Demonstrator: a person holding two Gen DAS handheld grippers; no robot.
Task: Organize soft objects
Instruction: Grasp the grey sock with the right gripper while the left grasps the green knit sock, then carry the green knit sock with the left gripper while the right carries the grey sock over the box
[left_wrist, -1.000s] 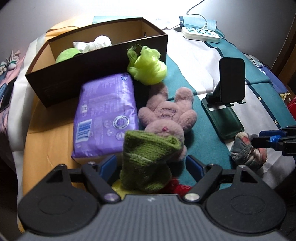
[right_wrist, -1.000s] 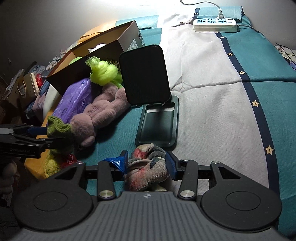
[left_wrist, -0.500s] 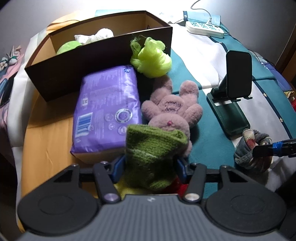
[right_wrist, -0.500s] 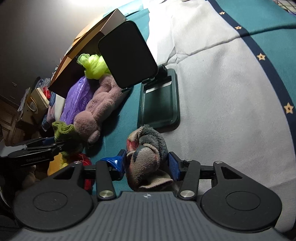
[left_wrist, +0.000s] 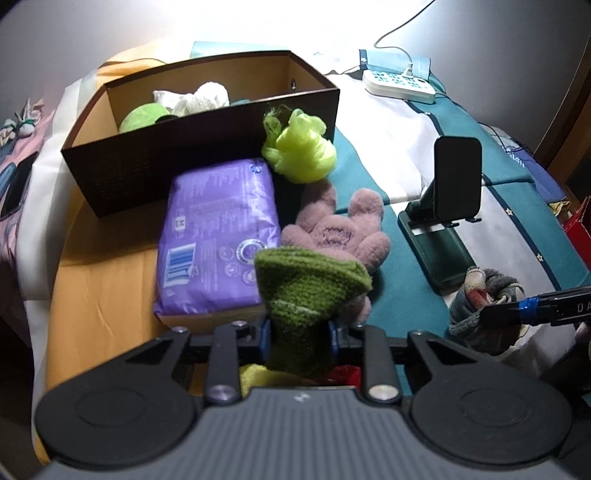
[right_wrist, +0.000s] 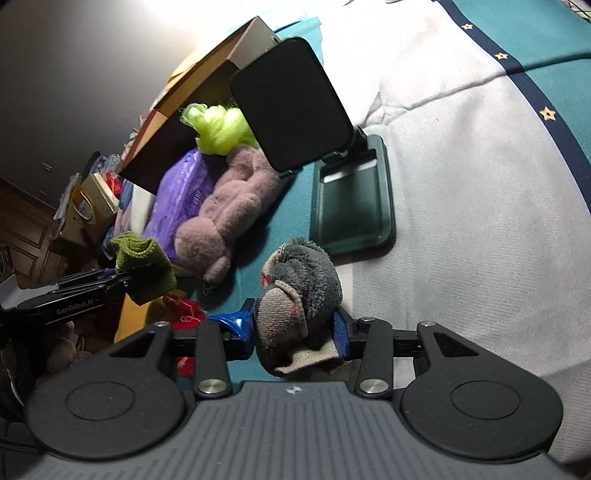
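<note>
My left gripper (left_wrist: 297, 332) is shut on a green knitted sock (left_wrist: 308, 291), held above the bed; it also shows in the right wrist view (right_wrist: 142, 266). My right gripper (right_wrist: 295, 330) is shut on a rolled grey and red fuzzy sock (right_wrist: 299, 295), also visible at the right of the left wrist view (left_wrist: 484, 306). A pink plush toy (left_wrist: 340, 229), a purple soft pack (left_wrist: 218, 236) and a lime mesh puff (left_wrist: 299, 147) lie in front of a dark open box (left_wrist: 147, 162) that holds a green ball and a white cloth.
A black phone stand (left_wrist: 443, 206) on a green base stands on the bedspread to the right; it fills the middle of the right wrist view (right_wrist: 295, 110). A white power strip (left_wrist: 399, 83) lies at the back. Red and yellow soft items (right_wrist: 184, 310) lie under the left gripper.
My left gripper closed on the green sock and lifted it. My right gripper closed tighter on the fuzzy sock, raised it off the bedspread and tilted.
</note>
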